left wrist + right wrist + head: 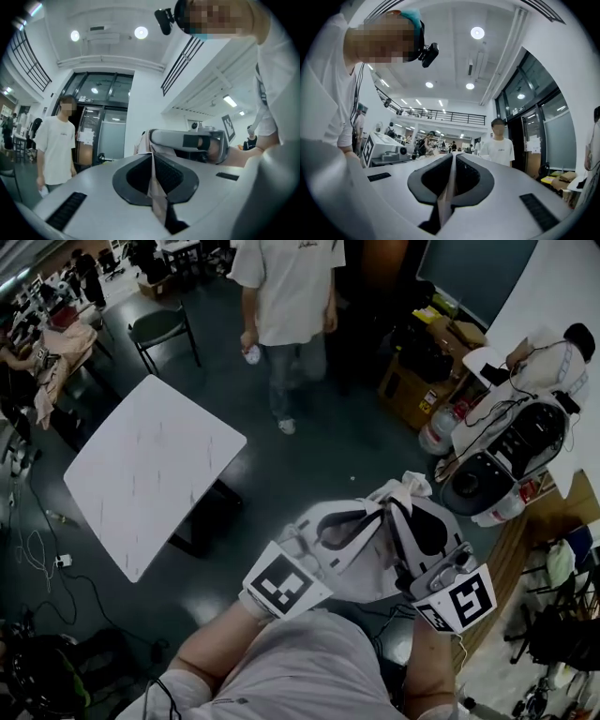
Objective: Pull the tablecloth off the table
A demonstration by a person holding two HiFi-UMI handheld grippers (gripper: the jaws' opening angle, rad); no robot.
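Cream fabric is all bunched up between the two tools, and that's the tablecloth [405, 491], well clear of the white surface [150, 474] over at the left. The top looks bare, nothing draped on it, so by the look of things the pull itself is done. What's left, at a guess, is only to put the bundle down somewhere.

The left gripper [330, 529] has its jaws pressed together on a thin fold of the cloth, which runs straight down the seam between them. It's the same story on the right gripper [412, 526], jaws closed tight on another pinch of fabric.

Both are held in close to the person's chest, forearms bent, jaws tilted upward and angled in toward each other, almost meeting. The cloth sags in a pouch between them. A bystander [286, 296] stands beyond the surface, well apart.
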